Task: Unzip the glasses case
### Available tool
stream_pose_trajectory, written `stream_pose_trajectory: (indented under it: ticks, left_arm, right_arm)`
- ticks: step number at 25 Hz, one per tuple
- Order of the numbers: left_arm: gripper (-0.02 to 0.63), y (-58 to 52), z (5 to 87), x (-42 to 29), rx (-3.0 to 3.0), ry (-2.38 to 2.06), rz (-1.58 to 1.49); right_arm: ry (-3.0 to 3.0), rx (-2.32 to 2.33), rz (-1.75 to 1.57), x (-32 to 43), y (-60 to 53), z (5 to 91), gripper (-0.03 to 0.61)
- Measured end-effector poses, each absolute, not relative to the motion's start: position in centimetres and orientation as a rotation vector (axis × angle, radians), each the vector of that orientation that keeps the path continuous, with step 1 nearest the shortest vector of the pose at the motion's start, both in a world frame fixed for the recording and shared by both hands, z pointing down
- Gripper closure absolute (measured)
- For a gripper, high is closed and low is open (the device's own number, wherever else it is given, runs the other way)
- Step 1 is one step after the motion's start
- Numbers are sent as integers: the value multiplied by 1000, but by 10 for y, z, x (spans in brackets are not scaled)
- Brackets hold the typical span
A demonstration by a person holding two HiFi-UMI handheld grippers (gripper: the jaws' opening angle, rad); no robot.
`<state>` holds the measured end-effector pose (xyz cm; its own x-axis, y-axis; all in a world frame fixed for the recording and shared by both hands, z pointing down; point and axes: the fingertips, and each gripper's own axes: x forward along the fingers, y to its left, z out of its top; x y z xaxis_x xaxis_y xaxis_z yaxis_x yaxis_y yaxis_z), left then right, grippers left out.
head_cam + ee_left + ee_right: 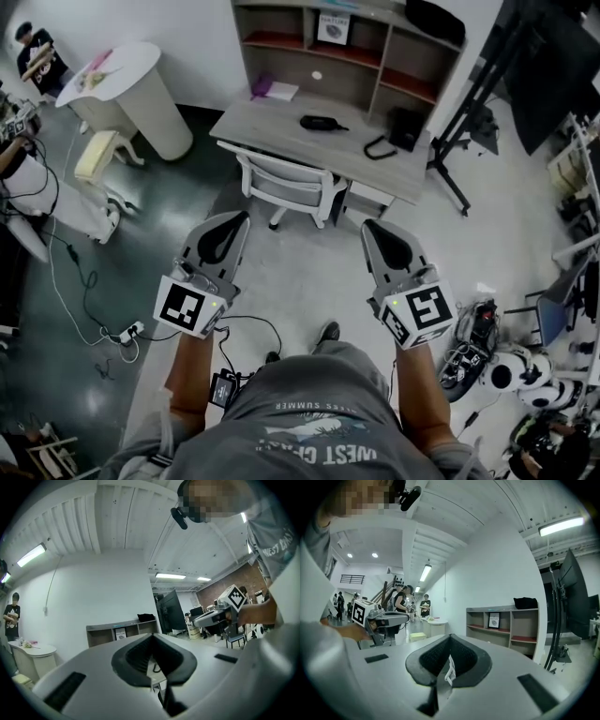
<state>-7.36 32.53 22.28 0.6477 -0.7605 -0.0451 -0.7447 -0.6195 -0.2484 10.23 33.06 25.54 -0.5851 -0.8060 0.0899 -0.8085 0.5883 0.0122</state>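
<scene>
The glasses case (319, 123) is a small black oblong lying on the grey desk (281, 131) far ahead of me. Both grippers are held level in front of the person's body, well short of the desk and side by side. My left gripper (240, 218) (152, 635) has its jaws closed tip to tip with nothing between them. My right gripper (369, 226) (450, 636) is likewise shut and empty. Each gripper also shows from the side in the other's view.
A white office chair (286, 186) stands pushed in at the desk's near side. On the desk lie a black strap (378, 148), a black bag (405, 128) and papers (273, 90). A shelf unit (347, 47) rises behind. Cables (94, 300) and robots (511, 370) crowd the floor.
</scene>
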Motion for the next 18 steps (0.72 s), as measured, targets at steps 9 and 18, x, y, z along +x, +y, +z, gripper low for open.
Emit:
stream_pose_trajectory:
  ticks: [9, 18]
  left_arm:
    - [615, 277, 220, -13, -2594, 1254, -144]
    - [615, 248, 223, 26, -2610, 1197, -188]
  right_arm:
    - [-2777, 1332, 77, 157, 277, 261, 568]
    - [-2776, 1370, 128, 189, 254, 271, 568]
